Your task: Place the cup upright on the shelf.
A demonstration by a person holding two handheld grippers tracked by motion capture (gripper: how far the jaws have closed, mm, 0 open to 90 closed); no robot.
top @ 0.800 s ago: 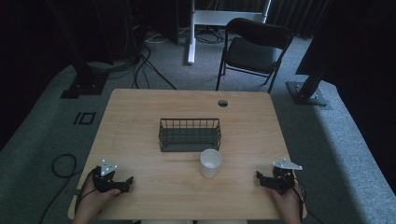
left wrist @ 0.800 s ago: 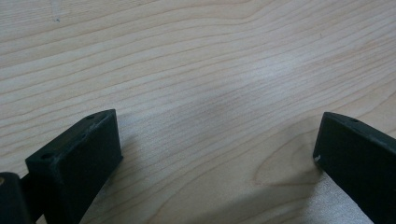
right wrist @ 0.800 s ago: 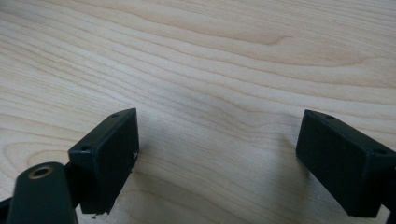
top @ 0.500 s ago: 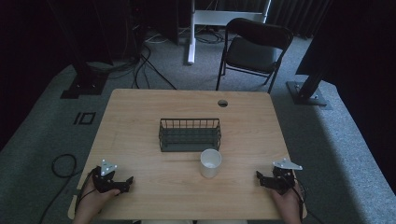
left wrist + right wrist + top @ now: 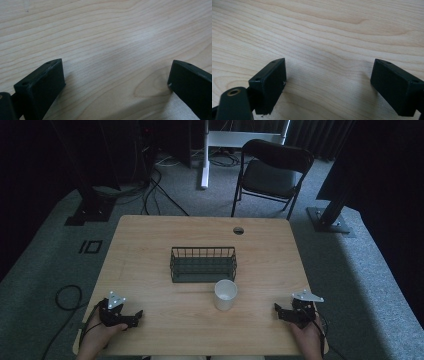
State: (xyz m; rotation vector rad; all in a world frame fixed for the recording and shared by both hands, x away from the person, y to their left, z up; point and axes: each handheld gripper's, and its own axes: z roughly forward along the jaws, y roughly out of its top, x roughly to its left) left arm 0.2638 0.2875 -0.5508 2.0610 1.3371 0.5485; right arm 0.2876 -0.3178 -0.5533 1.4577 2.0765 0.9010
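A dark wire basket (image 5: 203, 264) stands at the middle of the wooden table (image 5: 150, 240), and a white cup (image 5: 225, 294) sits upright just in front of its right end. My left gripper (image 5: 135, 314) rests at the near left corner, held by a hand, jaws open and pointing right. My right gripper (image 5: 278, 310) rests at the near right corner, jaws open and pointing left toward the cup. In the left gripper view my left gripper (image 5: 115, 82) frames bare wood. In the right gripper view my right gripper (image 5: 328, 82) also has only wood between its jaws.
A round cable hole (image 5: 238, 230) sits near the table's far edge. Behind the table stand a black folding chair (image 5: 272, 172) and a white desk leg (image 5: 205, 155). Cables (image 5: 150, 185) lie on the grey carpet at the left.
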